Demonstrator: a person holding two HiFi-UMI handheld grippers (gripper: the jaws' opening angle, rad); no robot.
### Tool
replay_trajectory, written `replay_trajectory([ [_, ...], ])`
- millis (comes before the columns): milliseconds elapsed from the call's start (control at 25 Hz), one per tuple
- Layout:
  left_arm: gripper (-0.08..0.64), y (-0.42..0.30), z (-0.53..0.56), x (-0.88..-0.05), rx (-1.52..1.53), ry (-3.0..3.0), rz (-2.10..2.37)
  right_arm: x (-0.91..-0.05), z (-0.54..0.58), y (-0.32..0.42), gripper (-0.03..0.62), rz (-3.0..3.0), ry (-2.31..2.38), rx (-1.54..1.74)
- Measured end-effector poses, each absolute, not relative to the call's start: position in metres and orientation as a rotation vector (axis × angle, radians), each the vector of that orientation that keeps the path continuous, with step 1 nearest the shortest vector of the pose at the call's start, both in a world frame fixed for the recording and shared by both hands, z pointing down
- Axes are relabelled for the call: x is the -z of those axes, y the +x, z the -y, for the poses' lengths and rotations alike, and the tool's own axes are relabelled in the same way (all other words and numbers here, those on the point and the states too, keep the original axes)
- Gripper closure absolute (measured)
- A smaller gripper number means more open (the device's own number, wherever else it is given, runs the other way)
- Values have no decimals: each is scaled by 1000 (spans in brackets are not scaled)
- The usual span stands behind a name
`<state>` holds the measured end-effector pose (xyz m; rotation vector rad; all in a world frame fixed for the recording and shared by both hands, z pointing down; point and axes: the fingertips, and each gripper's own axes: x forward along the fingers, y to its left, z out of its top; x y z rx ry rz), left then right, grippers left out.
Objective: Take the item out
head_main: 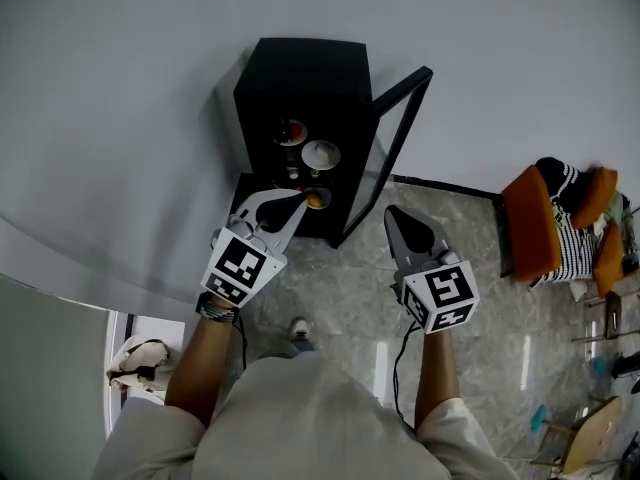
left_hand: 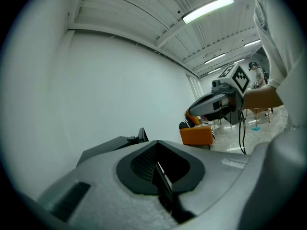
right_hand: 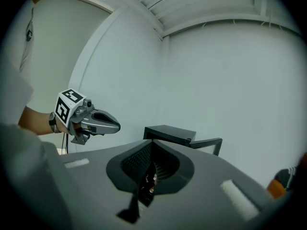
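**A:** Where's the item?

**B:** The orange item [head_main: 316,199] sits on the lowest shelf of the black cabinet [head_main: 300,73], near the front. There's a white bowl [head_main: 321,154] on the shelf above it and a dark round thing [head_main: 290,131] with some red on the shelf above that. All three are too small to identify.

**A:** Door?

**B:** The glass door [head_main: 385,158] is swung wide open on the cabinet's right side, out over the grey floor [head_main: 340,298]. The cabinet stands on the floor against the white wall [head_main: 120,118].

**A:** Left side?

**B:** The left hand-held gripper [head_main: 300,204] is clenched. Its jaws are together, and its own view shows nothing between them. It points into the cabinet opening. In the head view its tips are just beside the orange item, but I can't tell if they touch.

**A:** Right?

**B:** The right hand-held gripper [head_main: 392,215] is also clenched and empty. It's to the right of the left one, tips near the foot of the open door and clear of the shelves.

**A:** Anything else?

**B:** An orange chair [head_main: 530,223] with striped cloth on it is off to the right, well apart from the cabinet.
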<state>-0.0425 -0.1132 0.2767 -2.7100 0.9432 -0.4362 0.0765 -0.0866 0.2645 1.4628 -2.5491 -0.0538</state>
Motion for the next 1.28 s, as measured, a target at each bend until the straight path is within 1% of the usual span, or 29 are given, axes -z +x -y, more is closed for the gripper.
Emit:
replay_trajectory([
  [240,560,-55,157,-285,443,-2731,-927,-277,127,63,584,2532,1476,-1],
  [520,560,-57,195,-294,416,-2789,-856,-293,164,45,584,2514,1387,-54],
  [760,559,-59,231,-314,472,-2809,-785,-303,203,50,584,2454,1528,-47],
  [1280,492,-39,308,-384,731,-2703,-678,-362,266,66,584,2371,1561,-151],
])
